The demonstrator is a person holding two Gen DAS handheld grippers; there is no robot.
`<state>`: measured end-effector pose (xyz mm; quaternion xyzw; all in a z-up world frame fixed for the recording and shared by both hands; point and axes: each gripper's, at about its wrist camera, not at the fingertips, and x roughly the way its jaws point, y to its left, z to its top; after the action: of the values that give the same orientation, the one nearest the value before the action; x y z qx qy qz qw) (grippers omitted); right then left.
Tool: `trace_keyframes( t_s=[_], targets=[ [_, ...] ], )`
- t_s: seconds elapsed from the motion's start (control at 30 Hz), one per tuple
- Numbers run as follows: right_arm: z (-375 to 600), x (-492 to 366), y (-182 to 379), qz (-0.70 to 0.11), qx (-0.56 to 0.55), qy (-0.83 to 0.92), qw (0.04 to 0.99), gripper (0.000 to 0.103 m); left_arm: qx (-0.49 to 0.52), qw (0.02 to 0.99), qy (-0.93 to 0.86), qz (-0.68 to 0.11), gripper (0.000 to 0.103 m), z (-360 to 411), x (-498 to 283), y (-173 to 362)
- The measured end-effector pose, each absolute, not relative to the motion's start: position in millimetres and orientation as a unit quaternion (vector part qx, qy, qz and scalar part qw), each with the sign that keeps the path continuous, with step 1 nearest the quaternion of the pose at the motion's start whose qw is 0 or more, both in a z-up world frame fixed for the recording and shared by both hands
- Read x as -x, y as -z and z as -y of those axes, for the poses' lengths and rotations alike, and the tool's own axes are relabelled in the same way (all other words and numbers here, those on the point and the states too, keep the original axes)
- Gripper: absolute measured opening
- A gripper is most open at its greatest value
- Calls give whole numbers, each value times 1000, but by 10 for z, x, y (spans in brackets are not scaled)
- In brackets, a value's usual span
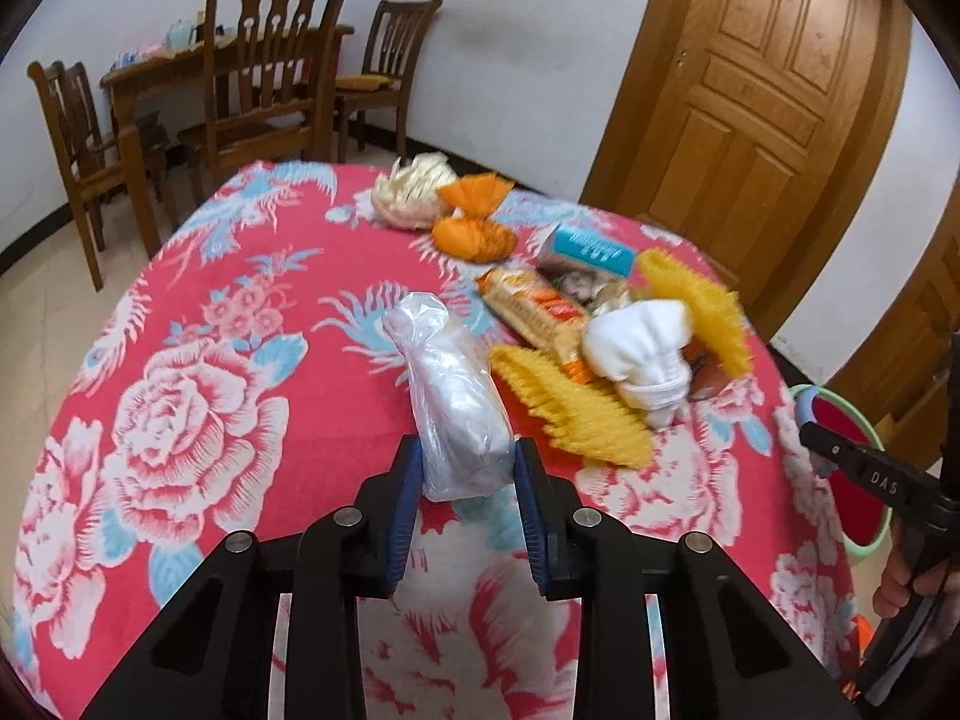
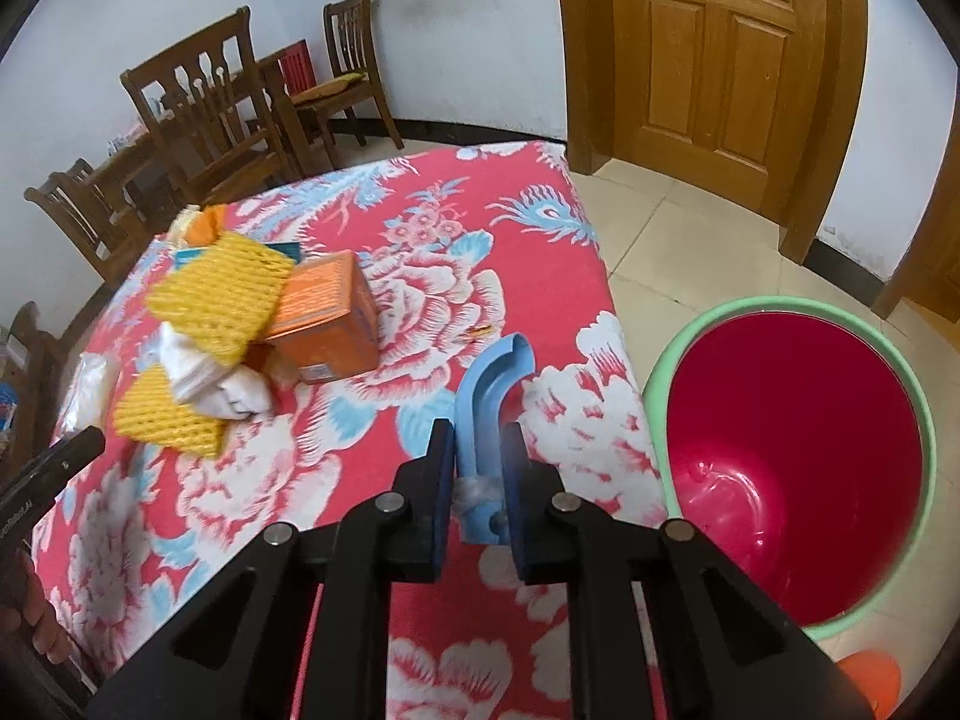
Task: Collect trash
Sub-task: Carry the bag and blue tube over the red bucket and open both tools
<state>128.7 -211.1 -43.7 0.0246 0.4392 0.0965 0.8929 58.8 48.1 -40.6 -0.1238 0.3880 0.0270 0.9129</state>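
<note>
Left-wrist view: I am holding the left gripper (image 1: 465,468) clamped across the near end of a clear plastic bag (image 1: 450,396) wadded around something white. The bag is standing out ahead of the pads over the red floral tablecloth (image 1: 198,372), its far end unsupported. I am judging it light, soft and slippery; the film is likely crumpling under pressure, so a bite on the thick wadded body is safer than one on loose film.

Right-wrist view: I am keeping the right gripper (image 2: 477,468) closed on the straight shank of a blue plastic piece (image 2: 489,396) whose far end is curving into a hook. It is looking rigid, light and smooth, so I am judging that it could pivot or slide between the pads; the straight section is the sound place to hold.

The red bucket (image 2: 888,396) with its green rim is standing on the floor just beside the table edge, to the right of the blue piece. Yellow foam netting (image 2: 222,300), an orange carton (image 2: 330,318) and white wadding (image 1: 645,348) are lying heaped farther along the cloth.
</note>
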Motion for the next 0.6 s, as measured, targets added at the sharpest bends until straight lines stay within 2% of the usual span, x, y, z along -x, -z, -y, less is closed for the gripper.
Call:
trace_keyframes(
  t_s=[0.6],
  targets=[
    [2323,-647,-109,-388,-38,-88,917,18,96,935,63,-336,31,65,-410,-144]
  ],
)
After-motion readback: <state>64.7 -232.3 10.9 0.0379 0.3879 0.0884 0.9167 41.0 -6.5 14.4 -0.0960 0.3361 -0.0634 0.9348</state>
